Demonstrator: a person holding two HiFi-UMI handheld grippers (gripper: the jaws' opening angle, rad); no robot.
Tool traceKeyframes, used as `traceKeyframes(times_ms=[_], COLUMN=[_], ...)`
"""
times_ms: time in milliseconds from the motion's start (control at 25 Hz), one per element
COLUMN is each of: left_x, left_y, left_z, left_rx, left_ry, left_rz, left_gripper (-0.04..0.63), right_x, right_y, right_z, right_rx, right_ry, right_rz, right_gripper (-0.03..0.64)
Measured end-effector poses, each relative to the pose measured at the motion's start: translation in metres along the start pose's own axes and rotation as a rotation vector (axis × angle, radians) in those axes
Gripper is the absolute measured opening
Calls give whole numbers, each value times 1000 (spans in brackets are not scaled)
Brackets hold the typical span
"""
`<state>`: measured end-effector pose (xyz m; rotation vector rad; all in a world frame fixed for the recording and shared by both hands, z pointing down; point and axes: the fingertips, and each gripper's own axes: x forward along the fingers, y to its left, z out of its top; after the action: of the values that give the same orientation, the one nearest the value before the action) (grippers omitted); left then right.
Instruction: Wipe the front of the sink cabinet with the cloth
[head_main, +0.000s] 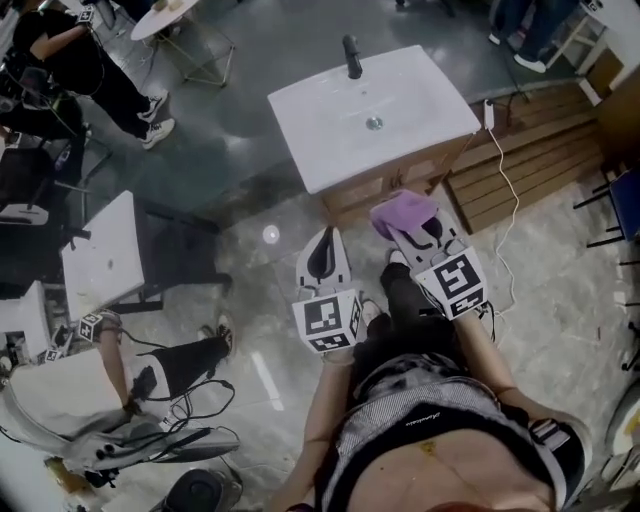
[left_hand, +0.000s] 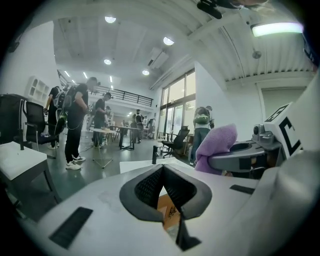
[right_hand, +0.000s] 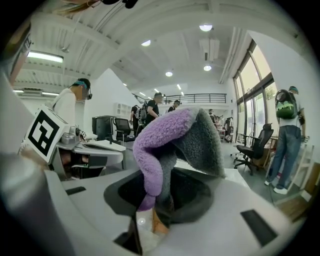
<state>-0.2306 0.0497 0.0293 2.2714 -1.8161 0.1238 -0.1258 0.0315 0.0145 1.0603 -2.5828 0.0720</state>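
Observation:
The sink cabinet stands ahead of me in the head view, with a white basin (head_main: 330, 120), a black faucet (head_main: 352, 57) and a wooden front (head_main: 385, 185). My right gripper (head_main: 410, 228) is shut on a purple cloth (head_main: 403, 212), which hangs just short of the cabinet front, near its right side. In the right gripper view the cloth (right_hand: 170, 140) folds up out of the jaws of the right gripper (right_hand: 157, 200) and hides much of what lies ahead. My left gripper (head_main: 323, 250) is held lower and to the left, shut with nothing in it (left_hand: 162, 187). The cloth (left_hand: 217, 145) also shows at the right of the left gripper view.
A wooden pallet (head_main: 530, 160) lies right of the cabinet, with a white cable (head_main: 505, 190) trailing over it. A second white-topped unit (head_main: 100, 250) stands at the left, and a person (head_main: 150, 370) crouches beside it. More people (head_main: 80, 70) and a round table (head_main: 165, 15) are at the far left.

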Motion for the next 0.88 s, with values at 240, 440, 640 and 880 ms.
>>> traceKeyframes(times_ms=[240, 440, 640, 880], left_x=[38, 84, 123, 156], left_y=[22, 35, 43, 37], left_z=[-7, -15, -28, -60], left_rx=[-5, -12, -17, 6], left_ry=[30, 58, 72, 108], left_rz=[77, 127, 175, 130], left_gripper=[1, 0, 0, 0], right_x=[42, 83, 120, 147], right_y=[-29, -54, -73, -84], right_z=[0, -12, -29, -56], right_rx=[9, -18, -36, 44], right_ry=[4, 36, 59, 27], right_rz=[52, 118, 187, 218], right_gripper=[158, 158, 158, 159])
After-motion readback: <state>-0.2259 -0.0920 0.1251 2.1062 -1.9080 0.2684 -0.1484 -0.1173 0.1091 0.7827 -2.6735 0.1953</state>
